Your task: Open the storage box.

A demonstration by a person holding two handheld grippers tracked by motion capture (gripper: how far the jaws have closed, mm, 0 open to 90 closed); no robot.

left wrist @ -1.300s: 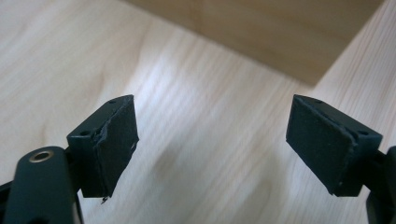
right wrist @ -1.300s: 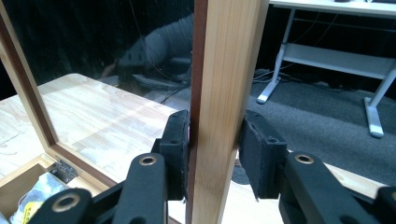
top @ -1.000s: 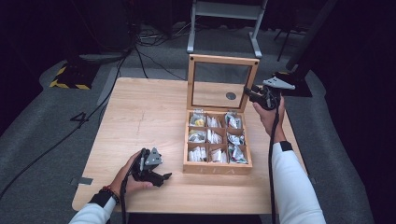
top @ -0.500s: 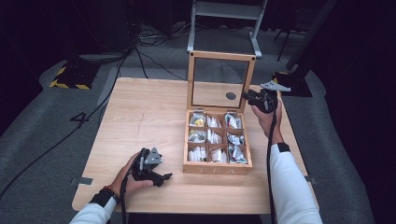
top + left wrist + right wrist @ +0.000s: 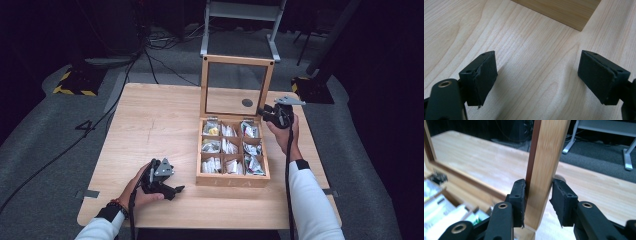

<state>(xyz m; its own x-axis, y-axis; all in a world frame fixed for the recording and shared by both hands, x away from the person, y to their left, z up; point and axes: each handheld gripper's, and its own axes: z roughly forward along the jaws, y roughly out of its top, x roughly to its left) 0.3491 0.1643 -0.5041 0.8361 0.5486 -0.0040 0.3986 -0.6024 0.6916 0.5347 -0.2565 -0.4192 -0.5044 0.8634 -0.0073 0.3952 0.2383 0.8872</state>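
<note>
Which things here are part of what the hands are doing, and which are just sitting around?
Part of the job:
- wooden box with packets in its compartments
- its upright lid, right side rail between the right gripper jaws
- left gripper, open, resting on the table

Just sitting around:
- cables on the floor
- metal stand behind the table

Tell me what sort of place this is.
Probably a studio or lab set up for recording: a lone wooden table on grey carpet, cables trailing across the floor, a hazard-striped stand base, and dark surroundings. A compartmented wooden box sits on the table.
</note>
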